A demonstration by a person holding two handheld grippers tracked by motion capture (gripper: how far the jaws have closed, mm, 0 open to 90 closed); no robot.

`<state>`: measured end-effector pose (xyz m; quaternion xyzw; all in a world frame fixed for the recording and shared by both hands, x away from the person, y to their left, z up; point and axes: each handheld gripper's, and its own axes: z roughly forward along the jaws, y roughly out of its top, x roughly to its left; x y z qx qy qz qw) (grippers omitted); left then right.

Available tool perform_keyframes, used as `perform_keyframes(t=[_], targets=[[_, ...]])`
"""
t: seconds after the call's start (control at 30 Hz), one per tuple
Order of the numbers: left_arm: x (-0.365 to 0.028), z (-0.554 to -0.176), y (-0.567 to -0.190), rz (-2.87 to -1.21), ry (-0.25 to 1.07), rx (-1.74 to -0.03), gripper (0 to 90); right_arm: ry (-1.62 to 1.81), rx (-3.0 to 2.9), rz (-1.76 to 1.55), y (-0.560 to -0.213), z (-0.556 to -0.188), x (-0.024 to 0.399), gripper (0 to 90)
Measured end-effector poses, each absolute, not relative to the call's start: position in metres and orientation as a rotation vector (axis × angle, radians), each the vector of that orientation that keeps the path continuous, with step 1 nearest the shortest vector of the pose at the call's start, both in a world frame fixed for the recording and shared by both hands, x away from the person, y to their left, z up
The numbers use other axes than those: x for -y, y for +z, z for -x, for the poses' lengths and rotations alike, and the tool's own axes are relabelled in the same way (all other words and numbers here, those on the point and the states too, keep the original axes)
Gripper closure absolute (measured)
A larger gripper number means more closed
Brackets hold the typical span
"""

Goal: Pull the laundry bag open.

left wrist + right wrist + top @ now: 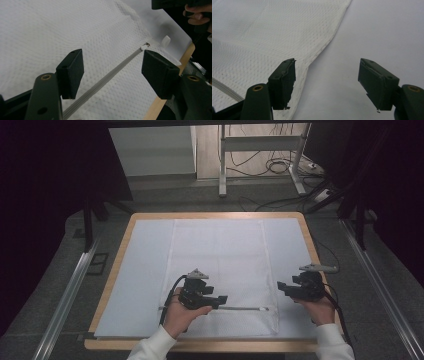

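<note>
Both grippers open over the mesh bag [220,265]

Your left gripper [112,71] straddles the zipper [105,80] untouched — your right gripper [327,82] hovers, jaws apart, at the bag's edge.

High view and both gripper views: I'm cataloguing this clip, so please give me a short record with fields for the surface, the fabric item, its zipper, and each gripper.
surface: wooden-edged table under a pale sheet
item: white mesh fabric bag, lying flat
zipper: grey zipper running along the bag's near end, white pull tab at its right end
left gripper: over the zipper, jaws open, nothing between them
right gripper: beside the bag's right edge, jaws open, nothing held
</note>
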<state>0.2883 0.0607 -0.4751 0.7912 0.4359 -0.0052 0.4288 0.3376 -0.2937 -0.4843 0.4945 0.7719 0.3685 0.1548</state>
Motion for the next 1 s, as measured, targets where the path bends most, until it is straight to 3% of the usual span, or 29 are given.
perform_keyframes(t=[1.0], targets=[[-0.023,-0.291,-0.479,-2.049,-0.016,-1.054,32.2,1.019,-2.218,-1.418,-0.486,-0.337,0.293,26.5]])
